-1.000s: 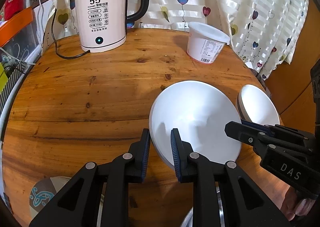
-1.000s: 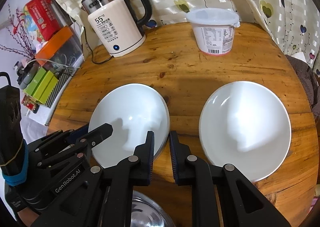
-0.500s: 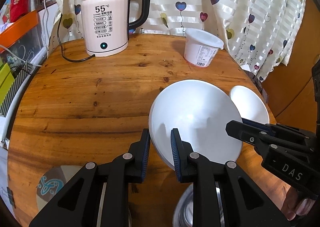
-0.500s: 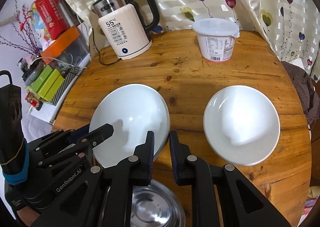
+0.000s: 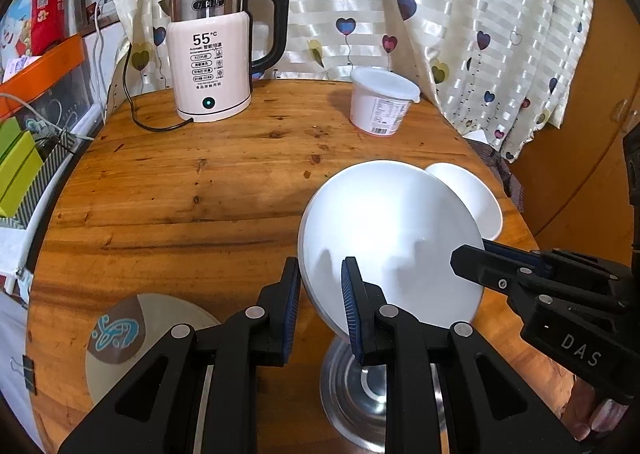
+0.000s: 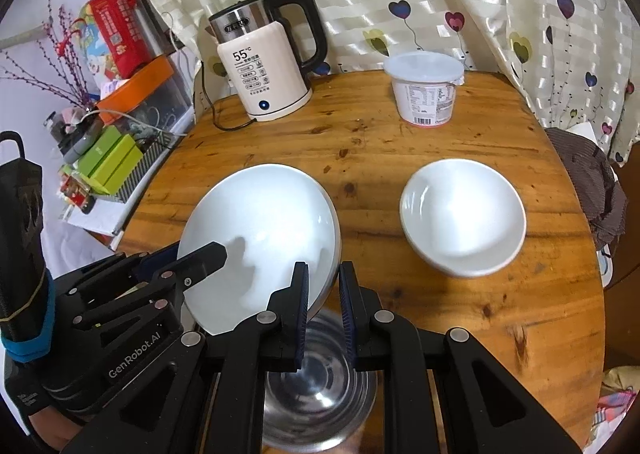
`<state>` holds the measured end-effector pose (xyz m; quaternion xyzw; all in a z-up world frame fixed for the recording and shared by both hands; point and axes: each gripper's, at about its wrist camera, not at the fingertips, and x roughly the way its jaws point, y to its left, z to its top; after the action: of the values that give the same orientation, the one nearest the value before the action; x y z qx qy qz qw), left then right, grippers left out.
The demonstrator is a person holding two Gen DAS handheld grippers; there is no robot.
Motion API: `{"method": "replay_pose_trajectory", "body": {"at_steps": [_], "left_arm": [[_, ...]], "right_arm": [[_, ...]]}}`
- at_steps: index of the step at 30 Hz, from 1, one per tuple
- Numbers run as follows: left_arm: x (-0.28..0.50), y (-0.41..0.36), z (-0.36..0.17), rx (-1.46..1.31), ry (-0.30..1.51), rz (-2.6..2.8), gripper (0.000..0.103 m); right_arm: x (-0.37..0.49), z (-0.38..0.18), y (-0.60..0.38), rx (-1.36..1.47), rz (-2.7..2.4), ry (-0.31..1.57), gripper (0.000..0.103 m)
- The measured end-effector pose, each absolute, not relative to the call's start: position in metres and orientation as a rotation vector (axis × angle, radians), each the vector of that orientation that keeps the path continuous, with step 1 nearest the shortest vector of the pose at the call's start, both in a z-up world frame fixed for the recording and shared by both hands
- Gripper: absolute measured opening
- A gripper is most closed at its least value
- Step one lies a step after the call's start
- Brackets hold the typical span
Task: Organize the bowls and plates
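Observation:
A large white bowl [image 5: 392, 238] hangs above the round wooden table [image 5: 180, 190], held from both sides. My left gripper [image 5: 320, 294] is shut on its left rim. My right gripper [image 6: 323, 294] is shut on its right rim, and its tip shows in the left wrist view too, right gripper [image 5: 468, 258]. A second white bowl [image 6: 464, 214] sits on the table to the right. A steel bowl [image 6: 316, 374] stands right below the held bowl, partly hidden by the fingers. A grey plate with a blue motif [image 5: 132, 338] lies at the near left.
A cream electric kettle [image 5: 212, 54] with its cord stands at the back left, and a white lidded tub [image 5: 380, 102] at the back right. A heart-print curtain hangs behind. Green boxes and clutter [image 6: 108, 162] sit beyond the table's left edge.
Both grippers have risen and drawn back with the large white bowl between them. The steel bowl and the patterned plate have come further into view below.

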<state>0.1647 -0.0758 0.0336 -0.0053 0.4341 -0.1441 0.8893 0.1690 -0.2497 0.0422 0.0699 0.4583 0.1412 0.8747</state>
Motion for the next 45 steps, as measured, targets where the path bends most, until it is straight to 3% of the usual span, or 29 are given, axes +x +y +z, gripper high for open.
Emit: {"method": "replay_pose_trajectory", "body": {"at_steps": [23,45], "left_arm": [[0.109,-0.085,0.006,0.021,0.991,-0.328,0.022],[0.106,-0.098,-0.015,0.058,1.056,-0.361,0.022]], "right_arm": [[0.114,0.020,-0.256,0.141,0.288,1.040,0.015],[0.115,-0.004,-0.260,0.115,0.262,1.107,0.019]]}}
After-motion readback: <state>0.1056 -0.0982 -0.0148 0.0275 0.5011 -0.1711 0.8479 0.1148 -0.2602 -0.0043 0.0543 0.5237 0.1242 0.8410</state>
